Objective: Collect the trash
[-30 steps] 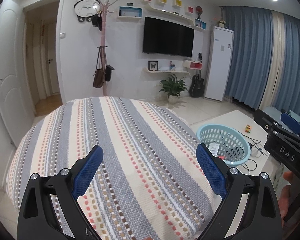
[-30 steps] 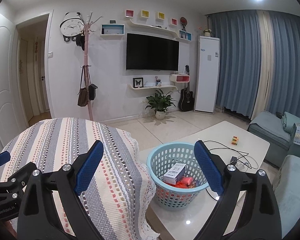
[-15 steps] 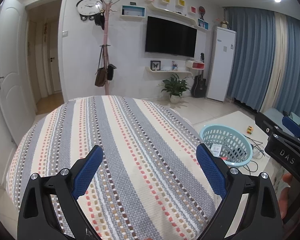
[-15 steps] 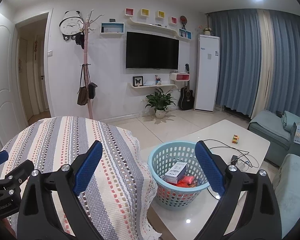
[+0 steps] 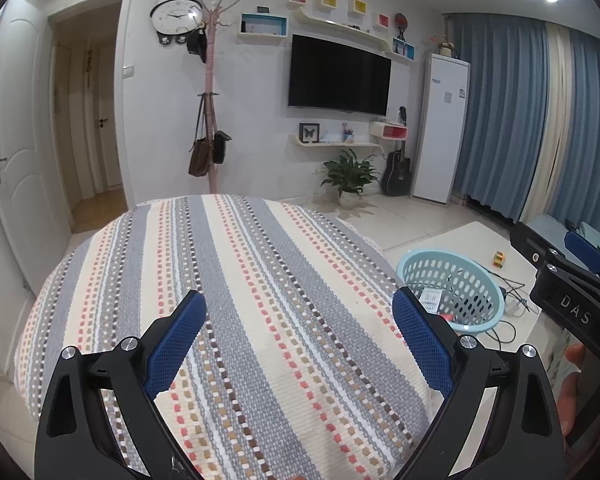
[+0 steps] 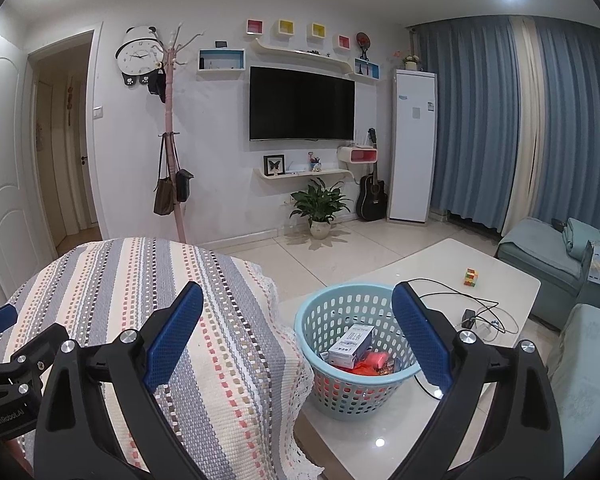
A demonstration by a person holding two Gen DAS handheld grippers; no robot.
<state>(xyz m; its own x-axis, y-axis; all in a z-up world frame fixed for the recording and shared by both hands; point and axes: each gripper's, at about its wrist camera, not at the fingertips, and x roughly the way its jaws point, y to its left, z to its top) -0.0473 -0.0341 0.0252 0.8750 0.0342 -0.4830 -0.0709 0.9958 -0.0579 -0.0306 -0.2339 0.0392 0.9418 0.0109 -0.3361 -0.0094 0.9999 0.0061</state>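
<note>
While both tools are held above a striped woven cover in grey, cream and coral (image 5: 260,320), the left claw (image 5: 298,344) is recorded with its blue-padded fingers spread wide apart and nothing between them, at the lower centre of the left view. The right claw (image 6: 298,340) is listed likewise parted and empty, at the lower centre of the right view. A light blue perforated plastic basket (image 6: 340,392) is placed on a white glossy bench (image 6: 428,268), just beside the cover's lace edge, right of centre. Inside it a white printed carton (image 6: 350,346) and red-orange wrappers (image 6: 374,362) are seen. A small multicoloured cube (image 6: 470,277) and black cables (image 6: 480,312) are noted farther back on the bench.
</note>
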